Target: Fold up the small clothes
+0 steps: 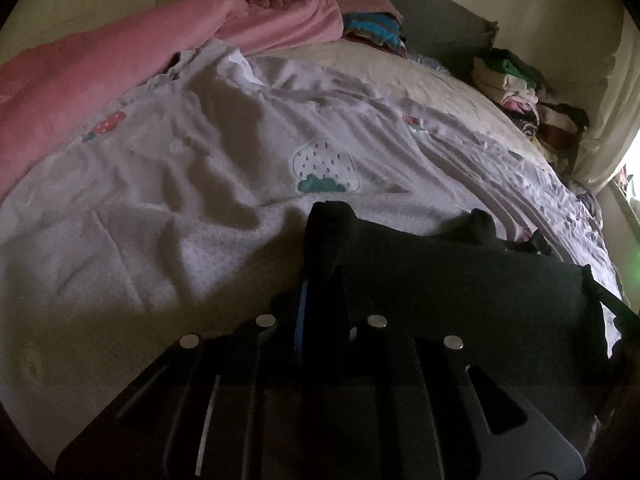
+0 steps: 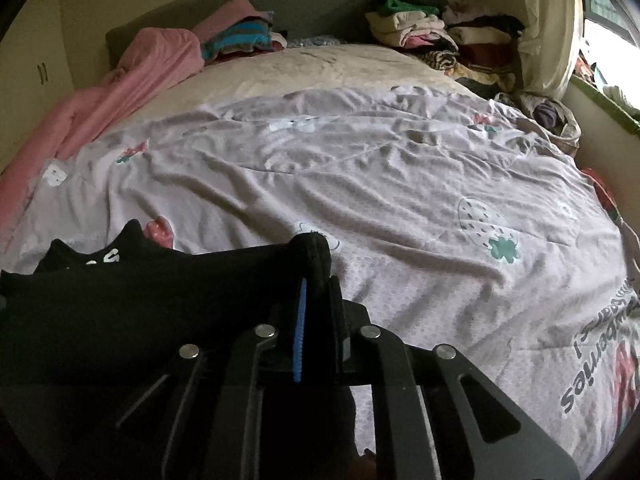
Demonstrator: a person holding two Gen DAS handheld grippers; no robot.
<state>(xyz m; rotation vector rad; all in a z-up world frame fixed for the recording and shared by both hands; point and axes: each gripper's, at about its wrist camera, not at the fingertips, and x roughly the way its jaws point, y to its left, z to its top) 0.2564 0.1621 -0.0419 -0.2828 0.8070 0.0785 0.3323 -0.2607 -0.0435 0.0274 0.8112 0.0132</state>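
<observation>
Left wrist: pink blanket beyond, black garment possibly pinched

One black garment, two grippers, one quilt

Open quilt ahead, clutter along the far edges

We see the strawberry quilt lying bare from 10 to 2 o'clock. The pink blanket blocks 10 o'clock, folded clothes stacks crowd 1 o'clock by the headboard, and the black garment spans between our two grippers.
</observation>
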